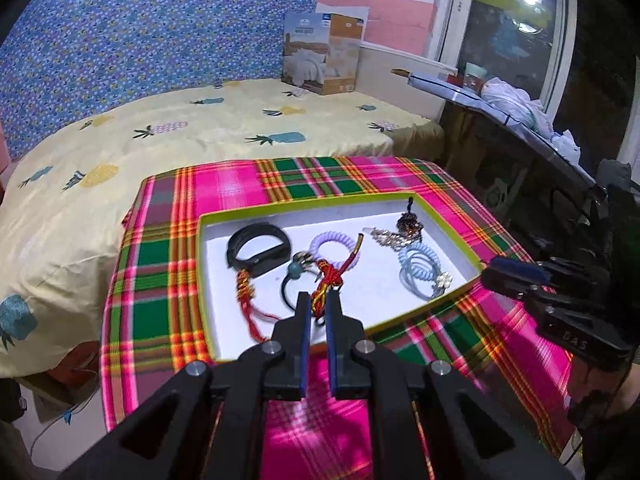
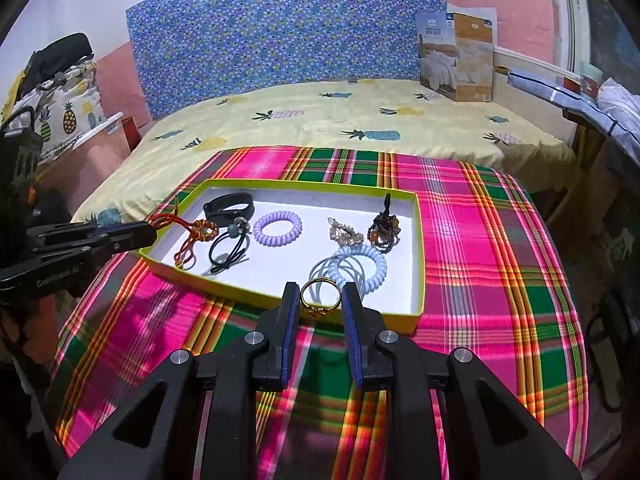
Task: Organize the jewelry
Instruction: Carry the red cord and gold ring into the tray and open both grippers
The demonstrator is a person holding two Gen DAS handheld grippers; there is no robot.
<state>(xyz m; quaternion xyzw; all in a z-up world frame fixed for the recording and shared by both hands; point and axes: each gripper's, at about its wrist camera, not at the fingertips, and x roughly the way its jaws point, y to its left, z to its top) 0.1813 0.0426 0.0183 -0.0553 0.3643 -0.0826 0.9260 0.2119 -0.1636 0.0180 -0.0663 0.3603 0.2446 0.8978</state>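
A shallow white tray with a green rim [image 1: 304, 205] [image 2: 420, 256] lies on the plaid cloth. In it are a black band [image 1: 258, 248], a purple coil tie [image 2: 277, 227], a blue coil tie [image 2: 362, 266], a black elastic [image 2: 229, 249], a red-gold knotted cord [image 2: 196, 236] and bead pieces [image 2: 385, 229]. My left gripper [image 1: 317, 302] is shut on a red-gold cord [image 1: 330, 280] above the tray's near edge. My right gripper [image 2: 320, 300] is shut on a gold ring [image 2: 320, 295] over the tray's near rim.
The plaid cloth [image 2: 480, 240] covers a small table in front of a bed with a pineapple sheet [image 2: 360, 120]. A cardboard box [image 2: 456, 56] stands at the bed's far corner. A cluttered shelf [image 1: 520, 112] runs along the right by the window.
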